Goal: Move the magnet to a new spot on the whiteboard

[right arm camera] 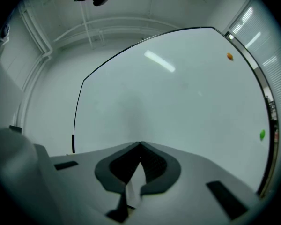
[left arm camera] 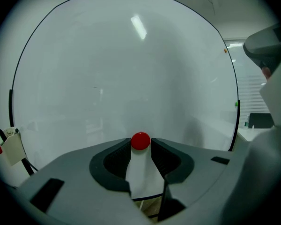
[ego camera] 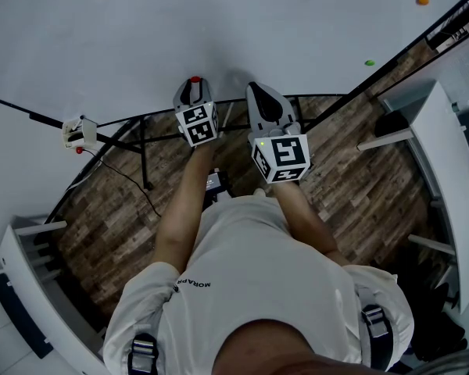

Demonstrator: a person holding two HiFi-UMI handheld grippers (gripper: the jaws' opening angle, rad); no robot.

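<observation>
A small round red magnet [left arm camera: 140, 140] sits against the whiteboard [left arm camera: 122, 69], low on its surface. My left gripper [left arm camera: 140, 148] is shut on it, with a dark pad pressed to each side. In the head view the same red magnet [ego camera: 195, 79] shows at the tip of the left gripper [ego camera: 194, 86], touching the whiteboard [ego camera: 141, 30]. My right gripper [ego camera: 258, 92] is held just to its right, close to the board. Its jaws meet at the tips with nothing between them, as the right gripper [right arm camera: 140, 146] view shows.
An orange magnet [ego camera: 423, 0] and a green magnet [ego camera: 369, 62] stick to the board far to the right. A white clip-like fixture [ego camera: 78, 132] hangs at the board's lower left edge. Black stand legs [ego camera: 144, 158] cross the wooden floor, with white furniture [ego camera: 445, 162] at the right.
</observation>
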